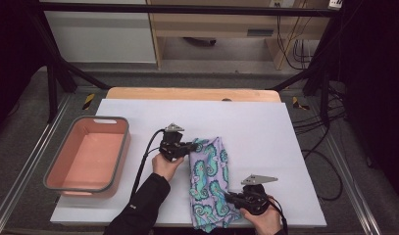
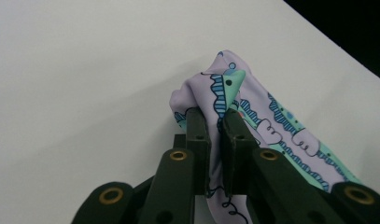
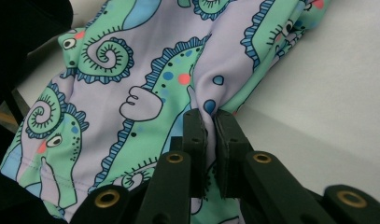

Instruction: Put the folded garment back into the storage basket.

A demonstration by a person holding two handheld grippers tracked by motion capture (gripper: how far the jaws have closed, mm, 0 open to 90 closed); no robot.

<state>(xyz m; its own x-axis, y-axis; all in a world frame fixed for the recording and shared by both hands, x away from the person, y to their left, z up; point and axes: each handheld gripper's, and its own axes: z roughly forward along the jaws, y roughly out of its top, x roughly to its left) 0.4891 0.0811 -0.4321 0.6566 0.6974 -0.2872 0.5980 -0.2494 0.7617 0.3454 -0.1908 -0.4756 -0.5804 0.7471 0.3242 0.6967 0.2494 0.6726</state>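
Nearest, the right gripper (image 1: 232, 197) pinches the cloth's (image 1: 210, 181) near right edge; the left gripper (image 1: 193, 145) pinches its far left corner, both jaws closed on fabric. Cloth lies mid-table, right of the bin (image 1: 117, 161). Thin pinches could slip if pulled apart. Both hands sit low, grippers pointing inward.

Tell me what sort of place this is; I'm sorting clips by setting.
Probably a lab recording station: a black frame around a white-covered table, loose cables on the floor, and a seahorse-print cloth pinched by both hand-held grippers.
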